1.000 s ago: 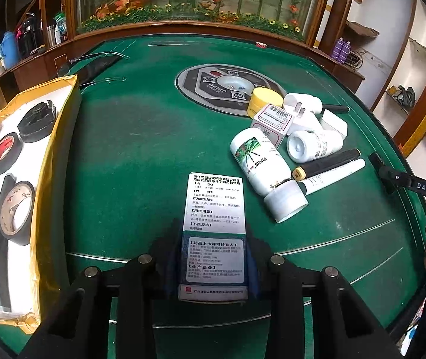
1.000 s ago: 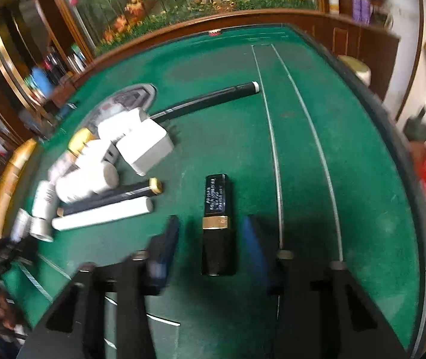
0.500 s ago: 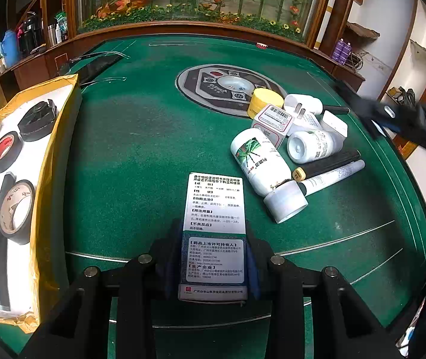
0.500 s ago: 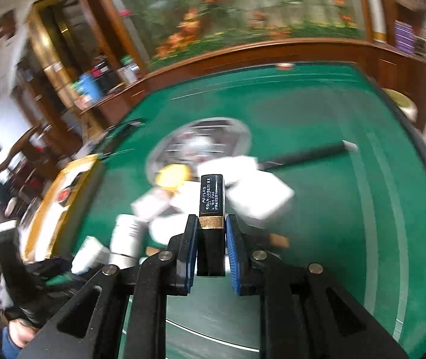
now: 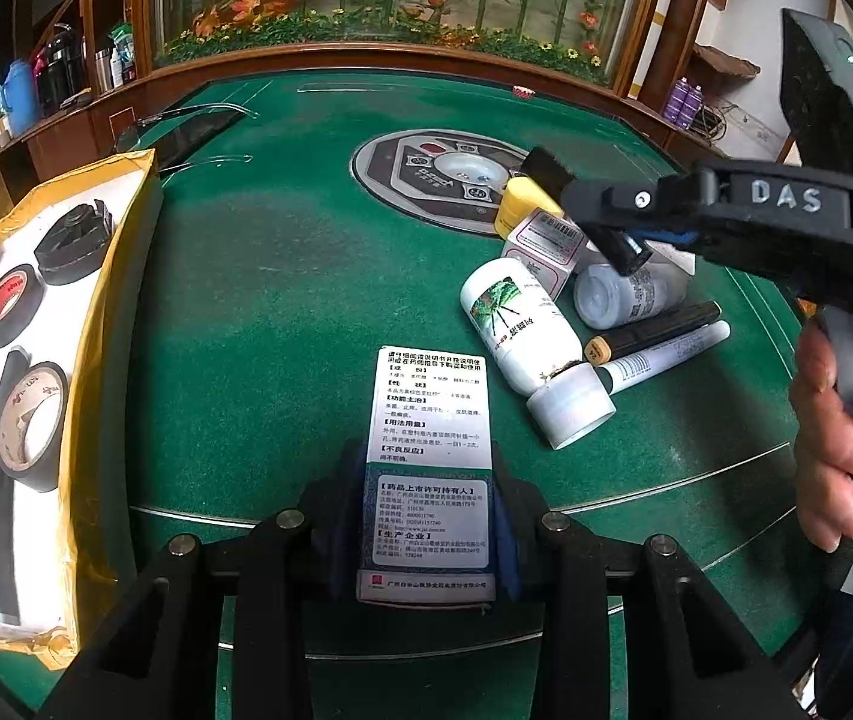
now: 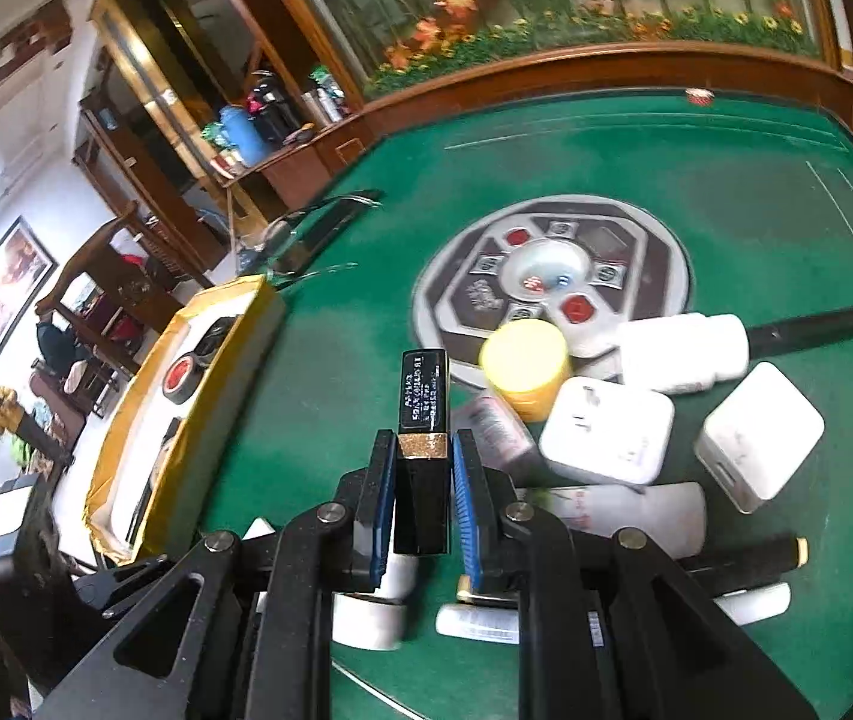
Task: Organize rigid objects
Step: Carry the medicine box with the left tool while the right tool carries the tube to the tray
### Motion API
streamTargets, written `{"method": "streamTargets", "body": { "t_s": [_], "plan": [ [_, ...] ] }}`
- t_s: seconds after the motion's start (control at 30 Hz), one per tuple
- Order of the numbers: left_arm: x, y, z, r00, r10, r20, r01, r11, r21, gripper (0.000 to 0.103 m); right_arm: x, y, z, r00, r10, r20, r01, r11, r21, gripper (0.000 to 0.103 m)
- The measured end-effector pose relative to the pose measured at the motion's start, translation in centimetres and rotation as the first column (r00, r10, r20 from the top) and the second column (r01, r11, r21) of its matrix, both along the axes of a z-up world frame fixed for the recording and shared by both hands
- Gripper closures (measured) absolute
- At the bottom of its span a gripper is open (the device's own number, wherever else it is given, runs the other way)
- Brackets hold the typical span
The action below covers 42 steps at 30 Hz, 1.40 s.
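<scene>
Green table [image 6: 336, 396]; lipstick [image 6: 422, 402] between jaws.

Colours on the green felt table [image 5: 282, 312]

Yellow-rimmed white tray [image 5: 108, 276]; yellow jar [image 6: 523, 369]; black tube [image 6: 422, 408] banded in gold; white bottle [image 5: 516, 330] printed with green leaf.

The right gripper [image 5: 627, 246] bears raised letters "DAS" on its black body. Below it, nearest the camera, the medicine box [image 5: 429, 468] on the green table [image 5: 282, 312] carries printed Chinese text with bracketed headings. Between them, the small carton [image 5: 543, 246] shows a barcode; digits unreadable. The black tube [image 6: 422, 414] has illegible white print.
</scene>
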State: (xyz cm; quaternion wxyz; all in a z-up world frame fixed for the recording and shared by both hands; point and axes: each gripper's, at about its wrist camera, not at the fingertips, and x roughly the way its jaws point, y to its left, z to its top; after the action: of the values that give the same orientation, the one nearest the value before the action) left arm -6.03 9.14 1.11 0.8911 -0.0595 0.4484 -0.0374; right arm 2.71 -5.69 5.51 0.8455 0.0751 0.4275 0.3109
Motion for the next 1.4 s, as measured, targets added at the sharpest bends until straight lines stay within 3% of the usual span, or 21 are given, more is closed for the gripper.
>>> {"method": "streamTargets", "body": {
  "t_s": [1.0,1.4],
  "plan": [
    [-0.7,-0.4,0.5,0.999,0.020,0.029,-0.020,1.000,0.013,0.064,-0.8,-0.7,1.3,0.999,-0.001,0.035,-0.001,0.999,0.037,0.085],
    [-1.8,1.3,3.7,0.994,0.055,0.094,-0.050,0.998,-0.046,0.064,-0.8,-1.1,1.4,0.999,-0.012,0.047,0.010,0.999,0.042,0.085]
  ]
}}
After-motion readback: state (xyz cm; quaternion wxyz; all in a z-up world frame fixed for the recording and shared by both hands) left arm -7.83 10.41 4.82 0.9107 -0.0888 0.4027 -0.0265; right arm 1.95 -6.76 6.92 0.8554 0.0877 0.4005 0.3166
